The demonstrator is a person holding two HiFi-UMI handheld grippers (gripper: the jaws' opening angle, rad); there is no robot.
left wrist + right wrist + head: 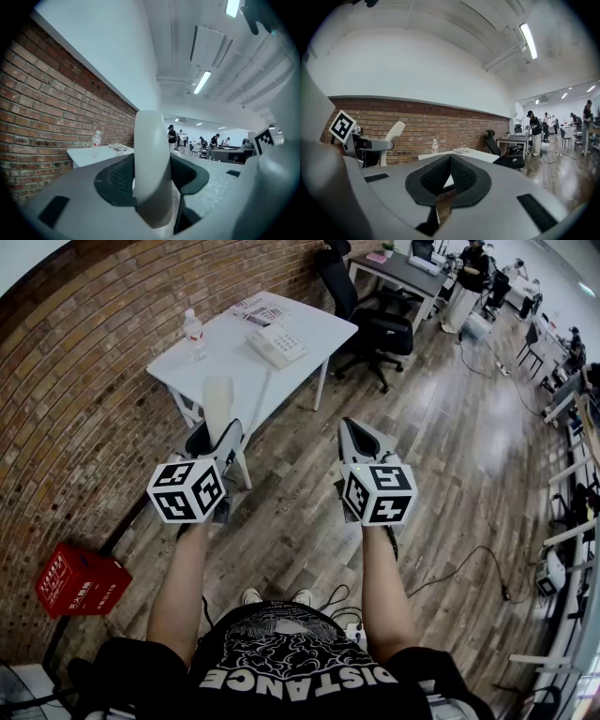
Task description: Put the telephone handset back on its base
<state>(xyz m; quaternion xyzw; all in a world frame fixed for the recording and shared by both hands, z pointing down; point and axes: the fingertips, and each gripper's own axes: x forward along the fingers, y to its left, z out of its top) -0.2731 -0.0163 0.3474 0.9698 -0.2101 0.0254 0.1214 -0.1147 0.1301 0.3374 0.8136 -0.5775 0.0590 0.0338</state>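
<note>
The white telephone handset (217, 401) stands upright between the jaws of my left gripper (218, 435), which is shut on it. In the left gripper view the handset (152, 150) fills the gap of the left gripper (153, 187), both pads pressed on its sides. The telephone base (277, 345) lies on the white table (225, 367), well ahead of both grippers. My right gripper (360, 439) is held level beside the left one, its jaws shut with nothing in them. The right gripper (450, 163) shows its pads meeting at the tips, and the handset (392, 135) is at that view's left.
A water bottle (194, 335) and papers (259, 310) are on the table with the base. A black office chair (373, 326) stands to its right, a brick wall (84, 381) to its left. A red crate (80, 583) sits on the floor by the wall. People work at far desks (412, 273).
</note>
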